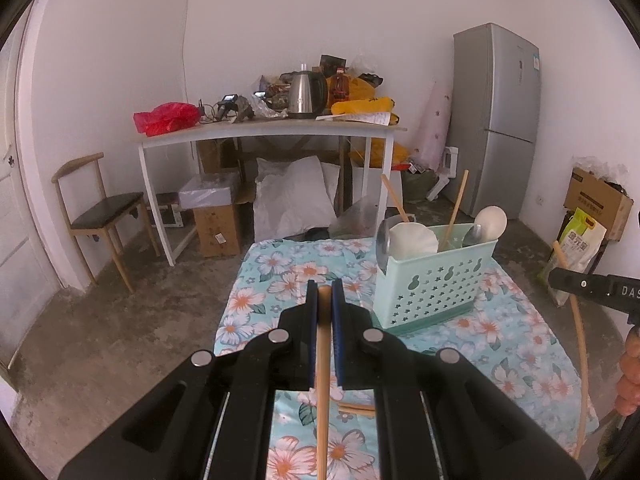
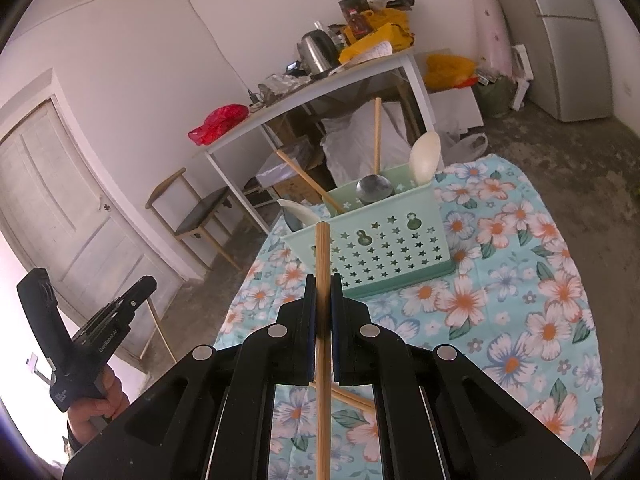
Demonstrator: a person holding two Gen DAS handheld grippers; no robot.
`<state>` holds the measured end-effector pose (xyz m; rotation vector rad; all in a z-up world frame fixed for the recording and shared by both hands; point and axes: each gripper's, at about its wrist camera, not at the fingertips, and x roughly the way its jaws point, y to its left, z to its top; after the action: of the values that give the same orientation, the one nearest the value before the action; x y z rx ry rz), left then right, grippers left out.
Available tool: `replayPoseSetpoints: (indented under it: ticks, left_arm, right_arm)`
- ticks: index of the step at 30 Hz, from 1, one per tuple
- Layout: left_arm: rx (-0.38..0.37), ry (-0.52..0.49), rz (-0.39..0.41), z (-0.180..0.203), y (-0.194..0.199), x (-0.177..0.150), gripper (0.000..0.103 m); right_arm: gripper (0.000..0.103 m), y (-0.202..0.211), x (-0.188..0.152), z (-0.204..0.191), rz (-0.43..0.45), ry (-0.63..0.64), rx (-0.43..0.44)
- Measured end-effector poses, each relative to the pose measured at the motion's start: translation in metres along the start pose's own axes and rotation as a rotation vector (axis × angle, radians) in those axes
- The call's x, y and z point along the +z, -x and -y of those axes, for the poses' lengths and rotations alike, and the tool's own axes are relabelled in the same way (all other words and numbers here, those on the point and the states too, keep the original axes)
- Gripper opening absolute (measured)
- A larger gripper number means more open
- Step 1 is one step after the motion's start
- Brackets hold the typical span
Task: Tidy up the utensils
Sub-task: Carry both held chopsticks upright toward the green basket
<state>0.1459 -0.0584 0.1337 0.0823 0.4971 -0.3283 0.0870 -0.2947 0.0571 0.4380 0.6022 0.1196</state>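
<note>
In the left wrist view my left gripper (image 1: 325, 286) is shut on a wooden chopstick (image 1: 323, 360) that runs back between the pads, its tip level with the fingertips. The right wrist view has my right gripper (image 2: 322, 280) shut on a second chopstick (image 2: 321, 248), whose tip pokes out toward the mint green utensil basket (image 2: 384, 252). The basket (image 1: 436, 280) stands on the floral cloth just ahead and to the right of the left gripper; it holds two chopsticks, white spoons and a metal spoon. Each gripper shows in the other's view: right gripper (image 1: 560, 278), left gripper (image 2: 142, 284).
A loose chopstick (image 2: 352, 400) lies on the floral tablecloth (image 2: 520, 280) under the grippers. Beyond the table stand a white desk (image 1: 260, 132) piled with a kettle and bags, a chair (image 1: 104, 216), boxes and a grey fridge (image 1: 504, 120).
</note>
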Motion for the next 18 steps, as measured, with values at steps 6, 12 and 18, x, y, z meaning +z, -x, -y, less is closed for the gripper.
replayPoseSetpoints:
  ticks: [6,12,18]
  left_arm:
    - [0.002,-0.002,0.0,0.0004,-0.0001,-0.0004,0.006]
    - [0.008,-0.007,0.001,-0.0002,-0.0004,-0.0007,0.006]
    - [0.008,-0.008,0.002,-0.001,-0.0003,-0.0007,0.006]
  right_arm:
    - [0.005,-0.0003,-0.0002,-0.0001,0.0,0.0,0.0]
    - [0.005,0.0005,0.0004,-0.0003,0.0,0.001,0.001]
    - [0.005,0.0005,0.0002,-0.0004,0.0,0.002,0.0]
